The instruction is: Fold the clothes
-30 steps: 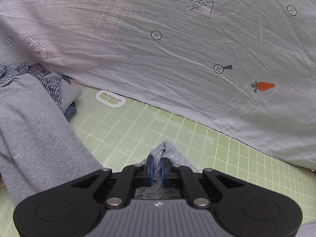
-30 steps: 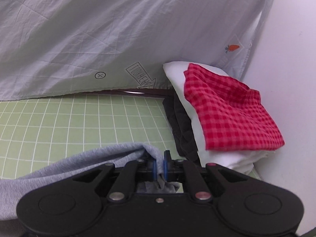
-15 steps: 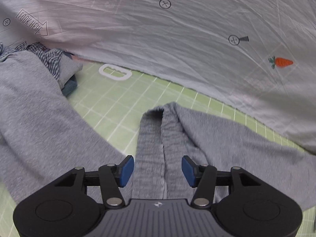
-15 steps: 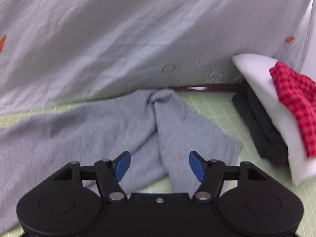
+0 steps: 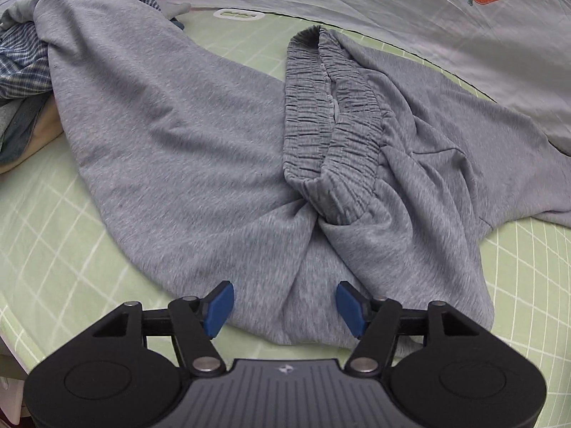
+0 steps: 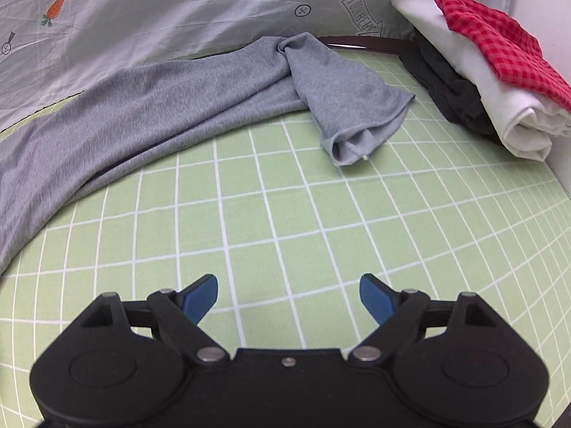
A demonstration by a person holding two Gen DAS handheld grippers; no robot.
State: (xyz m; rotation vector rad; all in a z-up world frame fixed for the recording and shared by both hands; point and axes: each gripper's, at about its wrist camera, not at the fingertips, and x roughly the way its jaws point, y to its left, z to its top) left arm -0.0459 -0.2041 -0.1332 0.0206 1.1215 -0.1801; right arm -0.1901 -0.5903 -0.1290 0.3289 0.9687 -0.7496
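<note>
Left gripper (image 5: pixel 284 307): low in its frame, blue pads apart, jaws opening. Grey fabric lies beneath the gap; the pads press on nothing.

Right gripper (image 6: pixel 288 297): low in its frame, blue pads wide apart, jaws opening. Only the bare green mat (image 6: pixel 271 214) shows between them; nothing is held.

Grey pants (image 5: pixel 221 149): lying loose on the mat (image 5: pixel 46 235). In the left view they fill the centre of the frame. The gathered waistband (image 5: pixel 328 114) is folded into a V at centre right, and one broad part runs to the upper left. There it rests over a pile of checked blue clothes (image 5: pixel 21 67) at the left edge. In the right view one leg (image 6: pixel 150 107) runs from the left edge to upper centre. It twists there and doubles back, and its cuff (image 6: pixel 357 142) lies flat on the mat at centre right.

Backdrop: a pale sheet (image 6: pixel 178 10) printed with carrots and arrows spans the top of both frames.

Stack (image 6: pixel 489 71), upper right of the right view: dark garment at the bottom, white in the middle, red checked on top. It stands clear of the cuff.

White tag (image 5: pixel 239 14): on the mat at the top of the left view, just beside the sheet's edge.
</note>
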